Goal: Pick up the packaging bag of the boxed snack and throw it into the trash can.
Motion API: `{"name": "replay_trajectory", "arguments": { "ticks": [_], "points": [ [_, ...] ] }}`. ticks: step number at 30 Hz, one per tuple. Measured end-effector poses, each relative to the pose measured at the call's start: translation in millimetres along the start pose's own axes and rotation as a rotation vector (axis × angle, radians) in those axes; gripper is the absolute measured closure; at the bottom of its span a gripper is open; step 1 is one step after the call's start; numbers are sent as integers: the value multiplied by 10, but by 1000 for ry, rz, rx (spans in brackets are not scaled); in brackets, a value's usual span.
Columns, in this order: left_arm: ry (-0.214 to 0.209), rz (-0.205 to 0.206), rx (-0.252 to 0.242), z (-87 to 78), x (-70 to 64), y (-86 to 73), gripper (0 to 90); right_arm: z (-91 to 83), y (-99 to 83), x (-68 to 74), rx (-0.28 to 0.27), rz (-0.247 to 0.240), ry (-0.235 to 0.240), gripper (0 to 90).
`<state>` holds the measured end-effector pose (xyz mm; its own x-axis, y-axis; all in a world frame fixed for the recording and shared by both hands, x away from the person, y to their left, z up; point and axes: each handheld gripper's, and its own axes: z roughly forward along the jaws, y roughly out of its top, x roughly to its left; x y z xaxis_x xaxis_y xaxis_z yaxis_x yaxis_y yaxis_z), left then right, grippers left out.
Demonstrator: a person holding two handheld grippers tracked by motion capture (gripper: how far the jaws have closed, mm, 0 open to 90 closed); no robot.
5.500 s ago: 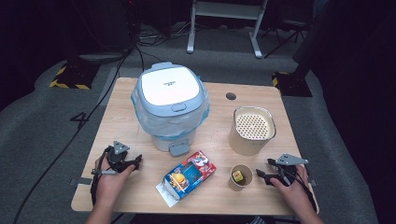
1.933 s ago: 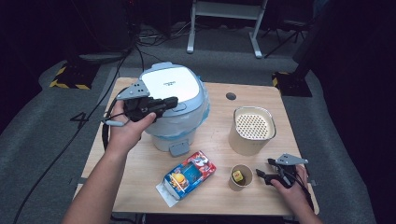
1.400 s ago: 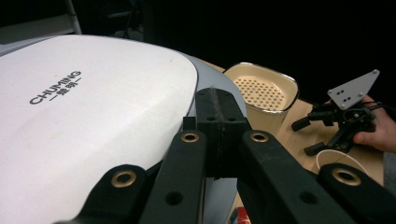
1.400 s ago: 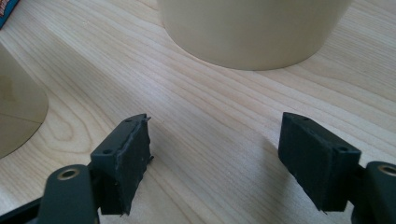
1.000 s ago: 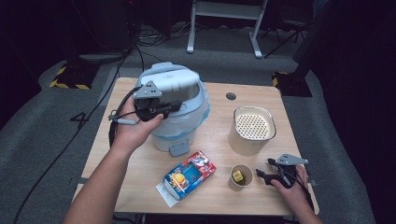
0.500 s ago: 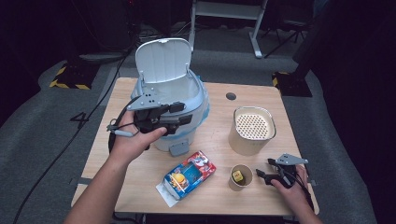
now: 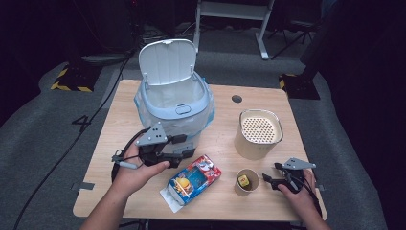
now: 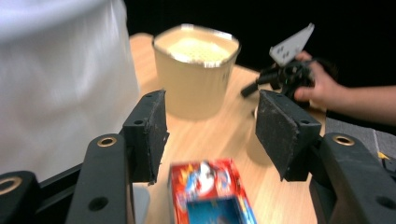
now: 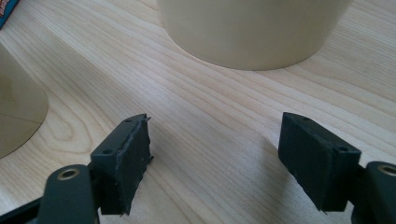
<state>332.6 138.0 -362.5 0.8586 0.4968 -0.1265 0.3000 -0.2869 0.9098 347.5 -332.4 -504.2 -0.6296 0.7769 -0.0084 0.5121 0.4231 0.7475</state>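
Now the bin [image 7: 174,103] stands at the back left of the bench [image 7: 119,124], its pale lid [image 7: 167,61] tipped up and open, a white liner showing inside the blue rim. Just in front of it, the left gripper [image 7: 179,152] sits low by the bin's base, held in the person's left hand [image 7: 136,165], grey three-cornered plate on top. Its jaws are apart with nothing between them; in the left gripper view they frame bare bench, with the bin's white wall [image 8: 60,79] close on the left. Right below the jaws lies the red and blue carton [image 7: 194,178], flat on the bench and angled, near the gripper; whether they touch, I cannot tell. To the right of the carton stands a small paper cup [image 7: 246,181] with a little yellow item [image 7: 243,180] inside. Behind that cup sits the tall beige container [image 7: 257,134], its perforated top facing up. Over at the front right edge, the right gripper [image 7: 268,179] rests low by the bench in the person's right hand [image 7: 299,194], pointing toward the paper cup. Its jaws are wide apart and empty too; in the right gripper view wood grain runs between them, the beige container [image 9: 252,28] ahead and the cup's side [image 9: 18,116] at the left.
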Motion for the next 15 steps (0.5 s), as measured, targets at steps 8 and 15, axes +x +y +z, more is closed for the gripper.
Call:
{"name": "replay_trajectory", "arguments": {
  "ticks": [8, 15],
  "points": [
    [31, -74, 81, 139, 77, -394, 445, 0, 0, 0, 0, 0, 0, 252],
    [29, -129, 161, 306, 157, -662, 469, 0, 0, -1, 0, 0, 0, 252]
  ]
}}
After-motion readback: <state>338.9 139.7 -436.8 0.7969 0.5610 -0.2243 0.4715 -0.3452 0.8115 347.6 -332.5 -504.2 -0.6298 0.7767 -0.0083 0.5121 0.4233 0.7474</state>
